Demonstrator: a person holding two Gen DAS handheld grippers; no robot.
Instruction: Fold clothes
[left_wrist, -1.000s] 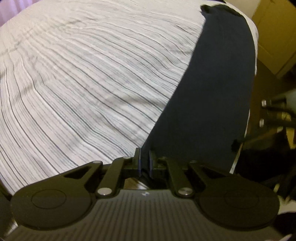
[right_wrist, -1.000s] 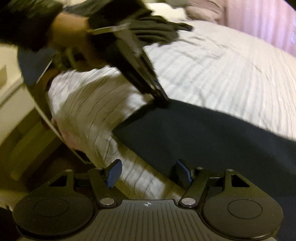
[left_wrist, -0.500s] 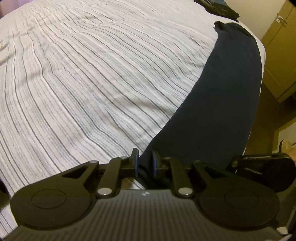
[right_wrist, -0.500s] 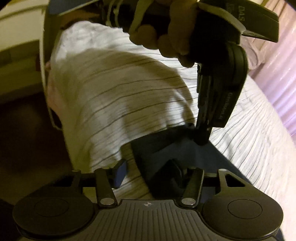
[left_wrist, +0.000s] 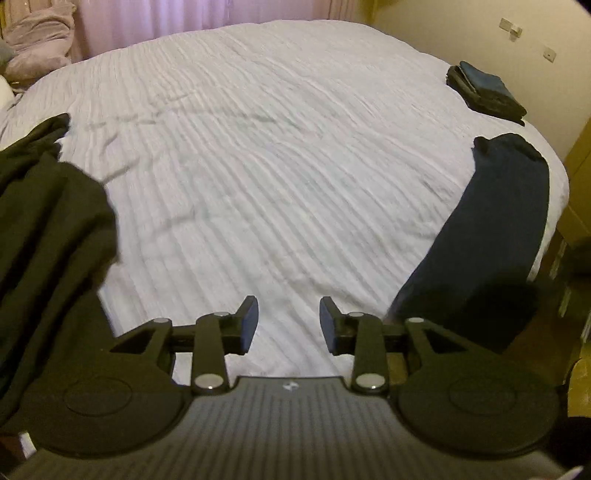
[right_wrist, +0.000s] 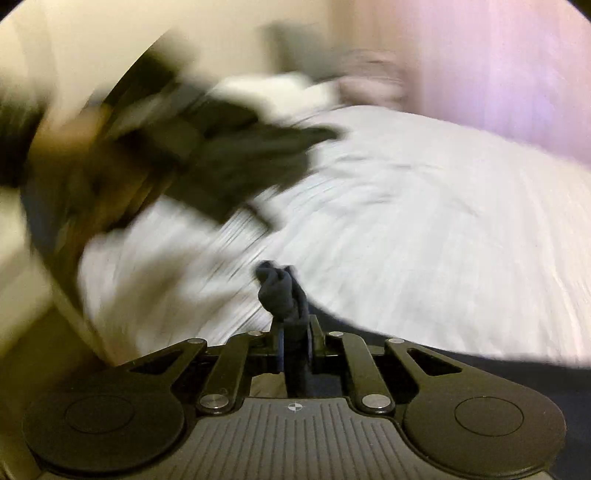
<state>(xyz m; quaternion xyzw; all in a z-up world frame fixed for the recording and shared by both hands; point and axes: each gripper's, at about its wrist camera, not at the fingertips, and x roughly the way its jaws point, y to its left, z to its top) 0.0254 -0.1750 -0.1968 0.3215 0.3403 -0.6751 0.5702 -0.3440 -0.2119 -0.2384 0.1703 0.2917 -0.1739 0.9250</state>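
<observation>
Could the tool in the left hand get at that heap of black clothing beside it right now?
Probably yes. The left tool is open and holds nothing, and the black clothing heap lies close on its left on the striped bedspread, with nothing between them.

Left wrist view: sits behind the left gripper, looking forward along its 2 parted fingers, tilted down over the bed.
Left view range: takes in most of the bed; a dark garment lies left of the gripper, the navy garment right of it, a folded stack far ahead to the right.
Right wrist view: sits behind the right gripper, low and close to the bed edge, heavily motion-blurred.
Right view range: navy cloth bunches just ahead of the closed fingers.
Shared: the striped bed cover and the navy garment; the pink curtain behind.
</observation>
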